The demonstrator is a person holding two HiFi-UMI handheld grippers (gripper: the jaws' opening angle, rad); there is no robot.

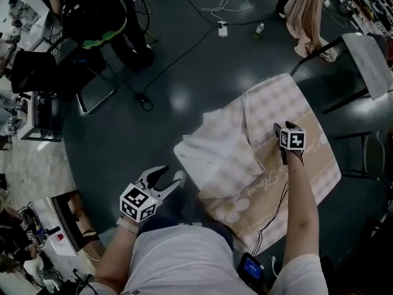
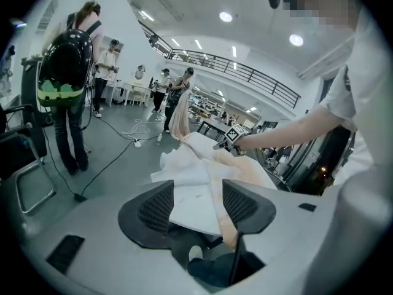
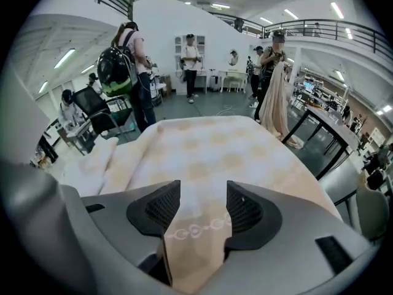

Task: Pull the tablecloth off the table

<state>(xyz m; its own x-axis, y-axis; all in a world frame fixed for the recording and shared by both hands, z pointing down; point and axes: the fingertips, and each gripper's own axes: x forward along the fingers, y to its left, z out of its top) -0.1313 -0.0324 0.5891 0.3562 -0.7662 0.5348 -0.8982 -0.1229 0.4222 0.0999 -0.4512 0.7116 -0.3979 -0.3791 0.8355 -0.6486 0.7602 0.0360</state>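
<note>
A cream checked tablecloth (image 1: 276, 103) covers the table, and its near-left part is thrown back in a pale folded heap (image 1: 215, 152). My right gripper (image 1: 279, 128) hangs over the middle of the cloth. Its jaws stand open, and between them shows a beige printed band of cloth (image 3: 196, 232) that the pads do not press. My left gripper (image 1: 167, 176) is off the table's near-left corner, open and empty. In the left gripper view the heaped cloth (image 2: 193, 171) lies just beyond the open left gripper (image 2: 196, 204), with my right gripper (image 2: 228, 141) farther back.
A person with a black backpack (image 1: 95, 11) stands at the far left beside a black chair (image 1: 43, 72). Cables (image 1: 147, 100) and a power strip (image 1: 222, 28) lie on the dark floor. A beige drape (image 1: 307, 11) and a black-framed table (image 1: 368, 60) stand at the far right.
</note>
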